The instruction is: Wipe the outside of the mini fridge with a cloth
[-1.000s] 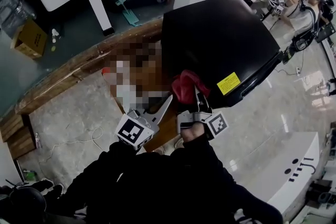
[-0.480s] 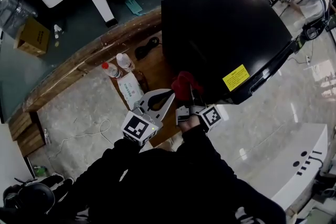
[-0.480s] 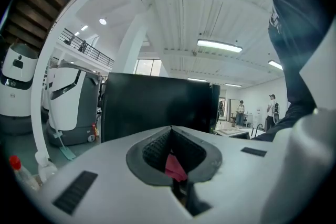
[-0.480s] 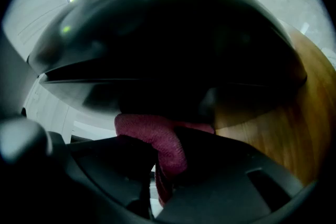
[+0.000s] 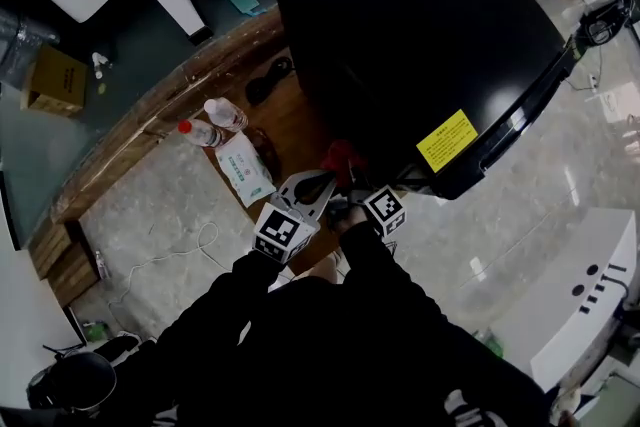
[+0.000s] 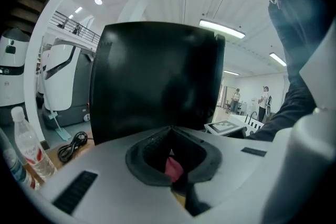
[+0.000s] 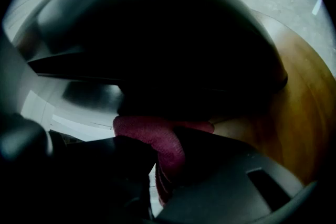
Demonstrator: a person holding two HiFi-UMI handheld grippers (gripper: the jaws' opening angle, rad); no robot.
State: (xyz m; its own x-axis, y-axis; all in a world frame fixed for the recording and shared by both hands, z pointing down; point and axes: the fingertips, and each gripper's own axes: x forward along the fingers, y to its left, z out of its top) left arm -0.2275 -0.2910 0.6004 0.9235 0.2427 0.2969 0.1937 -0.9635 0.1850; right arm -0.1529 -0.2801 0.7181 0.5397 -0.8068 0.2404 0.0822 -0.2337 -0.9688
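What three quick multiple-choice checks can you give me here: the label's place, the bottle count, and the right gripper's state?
1. The yellow rectangular label sits on:
A the black mini fridge
B the stone floor
C the cardboard box

2. Clear plastic bottles beside the fridge:
A one
B two
C four

3. The right gripper is:
A open and empty
B shut on the dark red cloth
C shut and empty

Key:
1 A, the label is stuck on the fridge's black surface near its edge.
2 B, a red-capped and a white-capped bottle lie side by side.
3 B, the cloth bunches out from between its closed jaws.
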